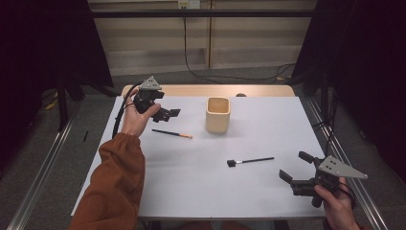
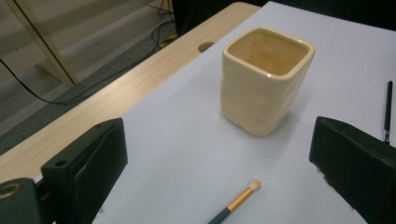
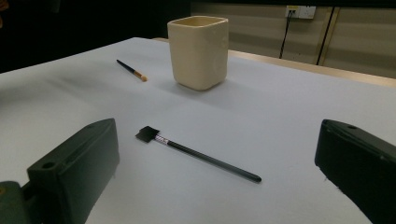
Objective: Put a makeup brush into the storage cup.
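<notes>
Hanging over the far left part of the table [image 1: 201, 182], the left claw [image 1: 167, 114] is spread wide and holds nothing. Just under it, near the left edge, lies a thin brush with a pale tip [image 1: 172, 133]. The right claw [image 1: 293, 168] is spread wide too, empty, down by the near right corner. In front of it, close to the near edge, lies a black brush with a flat dark head [image 1: 250, 161].

Past both brushes, toward the far edge, stands a cream cup [image 1: 218, 114]. It looks empty inside. My guess is the brushes should go into the cup. Nothing is done yet: both brushes lie flat, and each still has to be picked up and dropped in.

The table top is white and flat, with a wood strip along the far edge. Behind it is a grey floor with black cables and a pale wall.
</notes>
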Available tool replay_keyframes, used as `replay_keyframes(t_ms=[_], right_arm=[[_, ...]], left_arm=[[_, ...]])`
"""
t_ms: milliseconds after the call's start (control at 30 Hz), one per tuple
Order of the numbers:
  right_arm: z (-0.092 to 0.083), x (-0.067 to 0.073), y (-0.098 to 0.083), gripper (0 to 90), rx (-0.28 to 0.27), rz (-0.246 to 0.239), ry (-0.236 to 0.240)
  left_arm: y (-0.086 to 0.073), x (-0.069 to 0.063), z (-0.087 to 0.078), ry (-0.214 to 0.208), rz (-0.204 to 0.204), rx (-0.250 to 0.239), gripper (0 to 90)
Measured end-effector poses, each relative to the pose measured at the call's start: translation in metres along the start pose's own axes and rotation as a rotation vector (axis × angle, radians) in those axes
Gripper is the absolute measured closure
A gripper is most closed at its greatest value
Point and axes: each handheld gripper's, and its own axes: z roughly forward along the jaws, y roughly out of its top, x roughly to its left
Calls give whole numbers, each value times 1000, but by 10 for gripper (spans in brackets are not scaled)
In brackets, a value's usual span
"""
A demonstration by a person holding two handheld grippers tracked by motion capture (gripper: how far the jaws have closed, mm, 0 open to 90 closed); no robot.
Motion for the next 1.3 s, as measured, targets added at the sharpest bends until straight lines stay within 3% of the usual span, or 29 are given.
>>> replay_keyframes(t_ms=[233, 267, 333, 400, 533, 633, 733, 767, 867, 967, 1100, 1300], right_arm=[[1, 0, 0, 0, 1, 2, 5], [1, 0, 0, 0, 3, 1, 5], [1, 0, 0, 0, 6, 3, 7], [1, 0, 0, 0, 9, 3, 11], [1, 0, -1, 0, 11, 5, 12], [1, 0, -1, 0, 10, 5, 13], [2, 0, -1, 0, 20, 8, 21], [2, 0, -1, 0, 20, 8, 21], [2, 0, -1, 0, 21, 3, 24], [2, 0, -1, 0, 20, 8, 23], [2, 0, -1, 0, 20, 7, 24], [2, 0, -1, 0, 20, 5, 26]], left_arm=[[-2, 0, 5, -23, 43, 159, 50], [-2, 0, 5, -23, 43, 159, 50], [-6, 1, 10, -62, 57, 246, 68], [-7, 0, 11, -77, 46, 259, 72], [-10, -3, 15, -83, 56, 333, 73], [-11, -3, 15, -73, 51, 331, 68], [-13, -4, 19, -93, 78, 399, 62], [-13, -4, 19, -93, 78, 399, 62], [-18, -5, 28, -125, 84, 469, 68], [-22, -2, 32, -156, 56, 488, 64], [-24, 4, 36, -179, 66, 520, 70], [-25, 13, 34, -205, 83, 489, 54]])
